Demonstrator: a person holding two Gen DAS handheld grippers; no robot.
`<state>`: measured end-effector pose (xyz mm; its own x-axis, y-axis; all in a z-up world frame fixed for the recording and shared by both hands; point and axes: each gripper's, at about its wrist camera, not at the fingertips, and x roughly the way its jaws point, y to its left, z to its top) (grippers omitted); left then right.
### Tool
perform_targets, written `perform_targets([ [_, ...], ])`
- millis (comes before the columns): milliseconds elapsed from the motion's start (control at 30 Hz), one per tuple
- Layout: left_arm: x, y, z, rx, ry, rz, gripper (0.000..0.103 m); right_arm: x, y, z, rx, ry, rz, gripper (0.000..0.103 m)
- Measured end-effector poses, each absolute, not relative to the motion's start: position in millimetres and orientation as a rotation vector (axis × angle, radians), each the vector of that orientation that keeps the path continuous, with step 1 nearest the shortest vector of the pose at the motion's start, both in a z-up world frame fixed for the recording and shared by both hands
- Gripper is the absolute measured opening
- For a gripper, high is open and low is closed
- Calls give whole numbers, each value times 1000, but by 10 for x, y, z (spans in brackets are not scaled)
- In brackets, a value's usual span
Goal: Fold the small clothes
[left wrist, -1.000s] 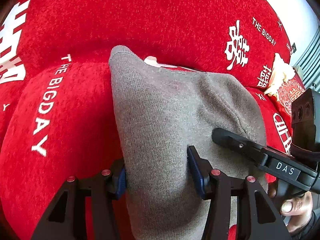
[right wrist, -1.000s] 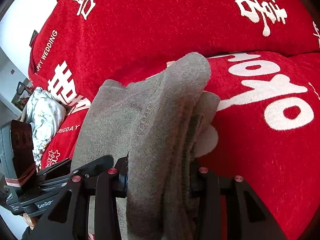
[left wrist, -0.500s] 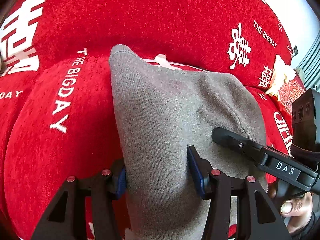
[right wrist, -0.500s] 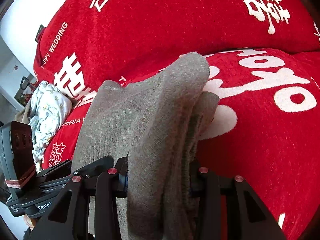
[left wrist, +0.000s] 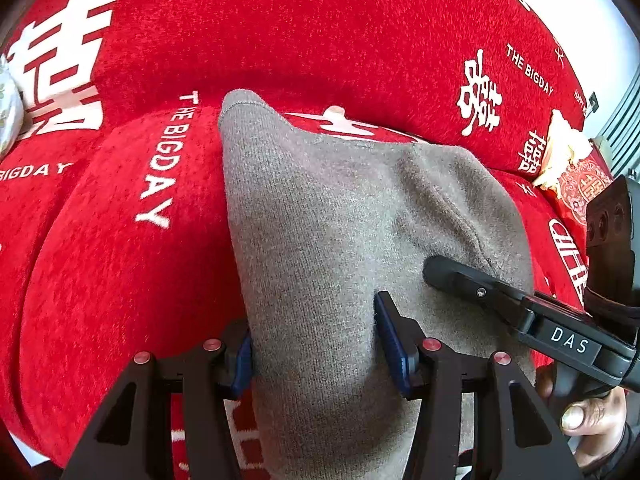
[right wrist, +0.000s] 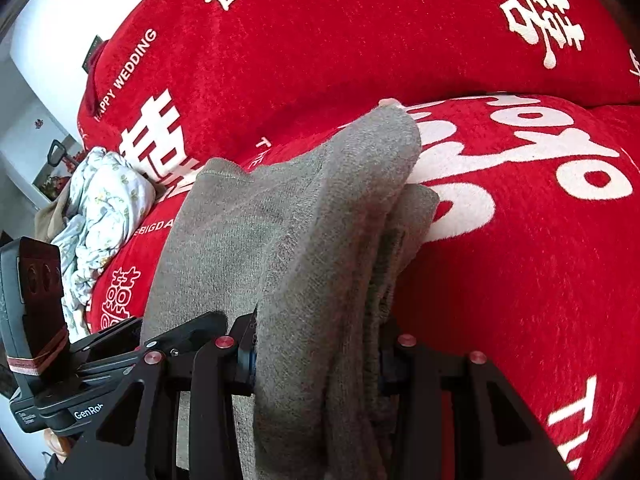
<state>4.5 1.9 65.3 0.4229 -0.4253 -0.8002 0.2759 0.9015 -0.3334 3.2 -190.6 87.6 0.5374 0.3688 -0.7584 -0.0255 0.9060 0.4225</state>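
Note:
A grey knit garment [left wrist: 352,232] hangs between both grippers over a red sofa. My left gripper [left wrist: 316,348] is shut on its left edge. The right gripper [left wrist: 520,304] shows at the right of the left wrist view, clamped on the garment's other side. In the right wrist view my right gripper [right wrist: 316,356] is shut on a thick bunched fold of the garment [right wrist: 304,240]. The left gripper [right wrist: 120,364] shows at lower left, holding the far edge. The garment's lower part is hidden below both views.
The red sofa cover [left wrist: 320,32] with white lettering fills the background, with seat cushions [right wrist: 540,240] below. A pale floral cloth pile [right wrist: 100,216] lies at the sofa's left end. A cream and red item [left wrist: 568,160] sits at the right end.
Both grippers have carried the garment a little to the left along the sofa. The grips have not changed.

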Motion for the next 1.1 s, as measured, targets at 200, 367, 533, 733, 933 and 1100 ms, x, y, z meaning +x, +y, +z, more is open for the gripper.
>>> perform_targets([
  [200,-83,143,651,-158,1044,-426,54,-83,-1769,865,380,979,254,43],
  [367,-184,213,657,-151,1038,-415,54,-164,-1686,864,366,976,261,43],
  [533,-273,254,639,-147,1034,-409,54,-235,-1626,860,346,971,263,43],
  [733,-349,280,626,-140,1028,-403,54,-302,-1572,868,329,961,261,43],
  [933,-391,300,608,-137,1021,-405,54,-324,-1573,859,328,958,261,43],
  [1100,-420,300,594,-132,1010,-406,55,-345,-1571,850,331,955,261,43],
])
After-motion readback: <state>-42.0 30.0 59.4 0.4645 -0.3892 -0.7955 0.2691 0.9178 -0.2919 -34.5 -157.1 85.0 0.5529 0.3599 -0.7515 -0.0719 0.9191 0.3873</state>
